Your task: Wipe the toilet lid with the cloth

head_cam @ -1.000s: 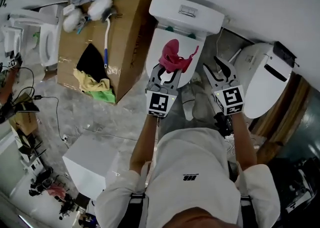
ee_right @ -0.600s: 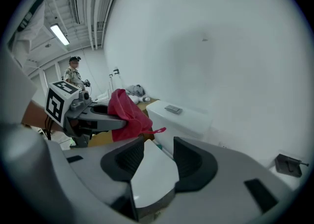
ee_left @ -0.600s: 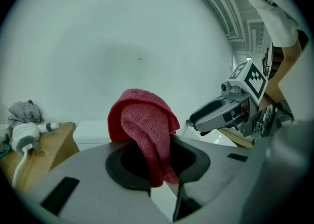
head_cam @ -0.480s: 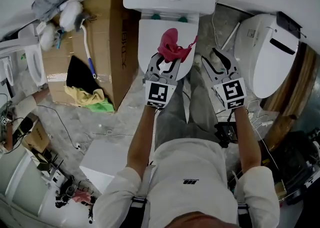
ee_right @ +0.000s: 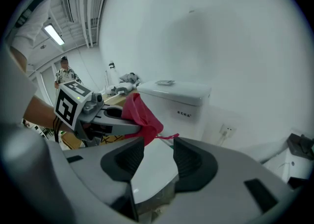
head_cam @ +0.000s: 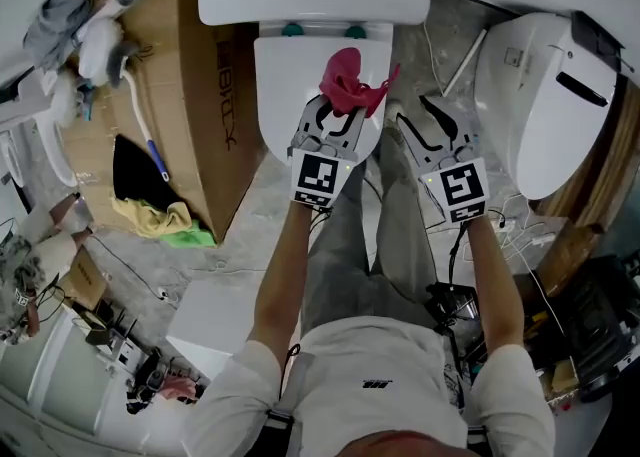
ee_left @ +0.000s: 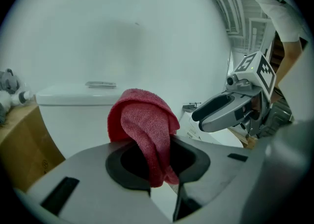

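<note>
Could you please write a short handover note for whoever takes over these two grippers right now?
Left gripper: shut on the red terry cloth, holding it bunched over the front of the closed white toilet lid. Contact with the lid is unclear.
Right gripper: open and empty, to the right of the lid.
Done: cloth is in the grip, at the lid.
Left: press the cloth down and wipe across the lid.

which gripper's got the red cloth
The left gripper: its jaws are shut on the red cloth above the toilet lid. The right gripper is open, with nothing between its jaws.
</note>
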Demonstrator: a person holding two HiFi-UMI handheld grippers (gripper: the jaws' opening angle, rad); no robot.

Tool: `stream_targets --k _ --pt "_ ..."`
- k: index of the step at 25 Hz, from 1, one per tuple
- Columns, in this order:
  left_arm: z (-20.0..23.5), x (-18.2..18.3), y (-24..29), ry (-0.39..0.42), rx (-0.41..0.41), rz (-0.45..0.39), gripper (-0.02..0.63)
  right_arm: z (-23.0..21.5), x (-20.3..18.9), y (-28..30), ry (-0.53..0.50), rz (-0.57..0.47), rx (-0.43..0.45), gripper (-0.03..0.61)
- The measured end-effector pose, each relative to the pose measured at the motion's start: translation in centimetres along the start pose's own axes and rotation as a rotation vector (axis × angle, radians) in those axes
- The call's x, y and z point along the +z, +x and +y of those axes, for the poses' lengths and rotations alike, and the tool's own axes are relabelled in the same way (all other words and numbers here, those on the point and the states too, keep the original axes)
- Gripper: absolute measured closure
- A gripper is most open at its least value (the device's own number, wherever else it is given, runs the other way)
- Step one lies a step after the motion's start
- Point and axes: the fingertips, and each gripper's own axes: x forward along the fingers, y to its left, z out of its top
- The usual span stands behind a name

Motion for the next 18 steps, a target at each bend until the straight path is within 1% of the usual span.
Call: stream_targets --k 8,18 --pt "-1.2 -4.9 5.9 0.035 -0.075 0.051 0.505 -2.4 -4.4 3.2 0.058 0.013 -0.017 0.380" --pt "-2.4 -8.6 11.7 0.061 -0.149 0.074 0.505 -4.7 -8.6 5.7 0.093 0.020 -0.046 0.380"
